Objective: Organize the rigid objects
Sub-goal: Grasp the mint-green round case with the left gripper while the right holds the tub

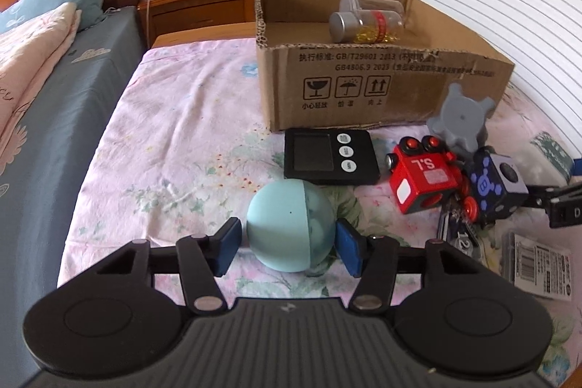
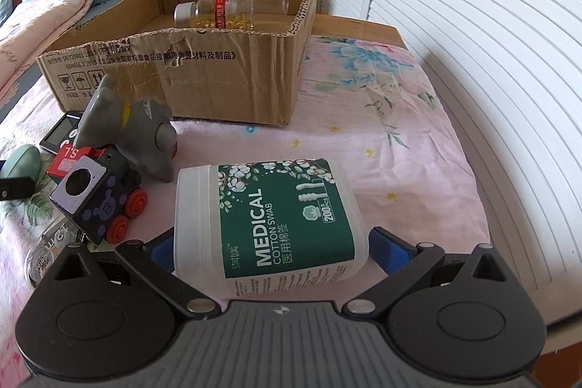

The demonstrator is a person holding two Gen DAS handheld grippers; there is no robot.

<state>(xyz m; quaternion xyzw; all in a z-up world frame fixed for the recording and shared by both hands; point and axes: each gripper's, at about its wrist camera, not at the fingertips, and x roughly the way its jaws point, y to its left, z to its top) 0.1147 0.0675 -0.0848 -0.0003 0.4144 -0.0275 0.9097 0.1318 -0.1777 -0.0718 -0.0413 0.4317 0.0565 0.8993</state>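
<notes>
The left claw (image 1: 287, 248) straddles a pale blue ball (image 1: 287, 226) on the flowered bedspread (image 1: 174, 140); its blue pads (image 1: 229, 248) stand a little off the ball on each side, so the jaws are wide and grip nothing. Beyond the ball lies a black digital timer (image 1: 329, 157), and behind that an open cardboard box (image 1: 363, 79) holding a clear bottle of yellow capsules (image 1: 367, 26). To the right of the timer sit a red toy train (image 1: 422, 179), a grey toy (image 1: 460, 120) and a dark cube marked B (image 1: 498, 186). Further right, the right claw (image 2: 269, 251) brackets a cotton swab tub (image 2: 269, 217) lying on its side on the bedspread; a gap shows beside the right pad (image 2: 389, 251), so the jaws are spread and not clamped.
</notes>
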